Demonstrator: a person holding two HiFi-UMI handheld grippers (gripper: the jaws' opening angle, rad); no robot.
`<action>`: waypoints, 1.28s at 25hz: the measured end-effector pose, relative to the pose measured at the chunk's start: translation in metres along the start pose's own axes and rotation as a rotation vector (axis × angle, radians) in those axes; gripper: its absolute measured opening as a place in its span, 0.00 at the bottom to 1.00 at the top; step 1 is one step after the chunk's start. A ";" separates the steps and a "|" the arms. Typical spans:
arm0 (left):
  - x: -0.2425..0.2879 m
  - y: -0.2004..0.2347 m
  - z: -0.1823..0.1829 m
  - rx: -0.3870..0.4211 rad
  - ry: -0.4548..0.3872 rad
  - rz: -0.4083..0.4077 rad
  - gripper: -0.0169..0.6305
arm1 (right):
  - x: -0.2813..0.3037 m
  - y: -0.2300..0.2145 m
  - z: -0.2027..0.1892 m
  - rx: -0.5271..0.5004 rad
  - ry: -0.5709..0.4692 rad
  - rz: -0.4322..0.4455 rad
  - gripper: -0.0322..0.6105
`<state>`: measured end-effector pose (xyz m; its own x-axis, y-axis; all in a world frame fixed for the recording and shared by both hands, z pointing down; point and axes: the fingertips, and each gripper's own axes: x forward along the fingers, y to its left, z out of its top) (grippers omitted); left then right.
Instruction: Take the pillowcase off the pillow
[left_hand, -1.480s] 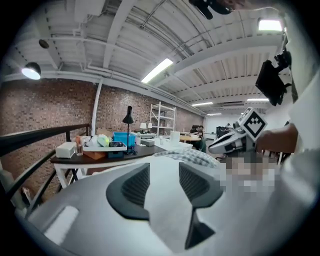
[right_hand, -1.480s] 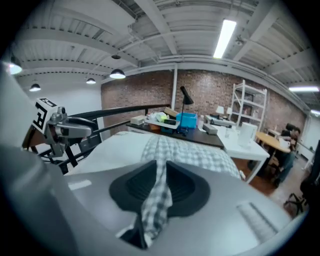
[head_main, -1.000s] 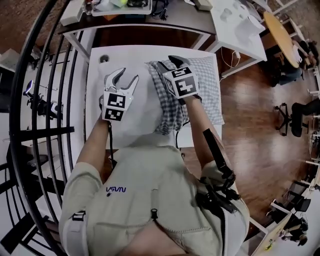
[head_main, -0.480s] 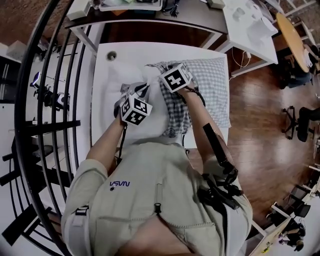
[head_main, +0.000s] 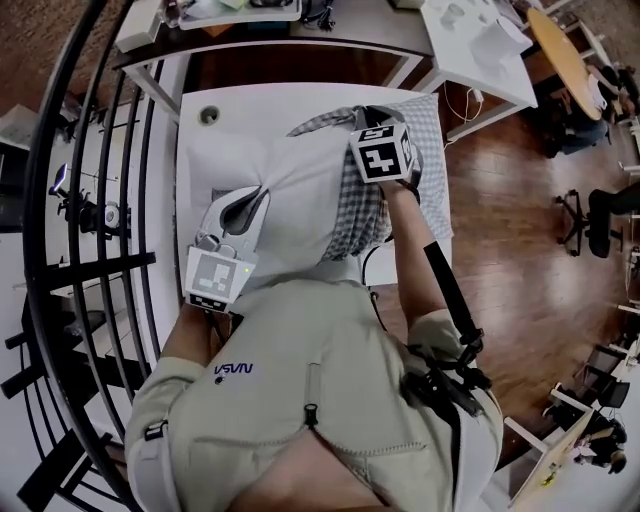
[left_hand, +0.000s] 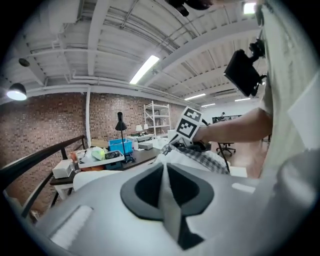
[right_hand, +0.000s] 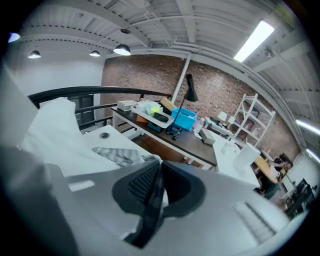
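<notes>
A white pillow (head_main: 295, 185) lies on the white table (head_main: 198, 150). The checked pillowcase (head_main: 366, 212) is bunched along the pillow's right side. My left gripper (head_main: 243, 206) is at the pillow's near-left part, shut on a fold of white pillow fabric (left_hand: 163, 192). My right gripper (head_main: 372, 120) is over the far right end. Its jaws have just been closing and now pinch checked pillowcase cloth (right_hand: 152, 196) between the pads. In the left gripper view the pillowcase (left_hand: 206, 156) and the right gripper's marker cube (left_hand: 189, 123) lie ahead.
A black railing (head_main: 88, 160) runs along the left of the table. A dark desk with a cluttered tray (head_main: 240, 12) stands behind it, and a white table (head_main: 470, 45) is at the back right. Wood floor and office chairs (head_main: 585, 215) lie to the right.
The left gripper went from open over the table's left to shut on the pillow, then pulled it toward the near left. The right gripper closed and shifted right and farther away with the pillowcase.
</notes>
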<state>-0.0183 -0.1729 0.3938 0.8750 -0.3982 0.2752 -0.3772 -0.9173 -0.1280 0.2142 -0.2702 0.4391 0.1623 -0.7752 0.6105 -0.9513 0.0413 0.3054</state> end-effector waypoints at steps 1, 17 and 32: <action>-0.010 0.003 0.000 -0.021 -0.007 0.005 0.06 | -0.003 -0.015 -0.006 0.025 0.005 -0.038 0.08; 0.056 0.062 -0.098 0.017 0.108 0.126 0.14 | 0.021 -0.039 -0.072 0.144 -0.031 -0.009 0.16; 0.004 -0.064 -0.075 -0.069 0.078 -0.093 0.49 | -0.146 0.071 -0.105 0.328 -0.251 0.029 0.23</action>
<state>-0.0133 -0.1164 0.4750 0.8819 -0.3088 0.3563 -0.3184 -0.9474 -0.0331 0.1503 -0.0881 0.4482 0.1036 -0.9080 0.4060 -0.9942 -0.1059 0.0168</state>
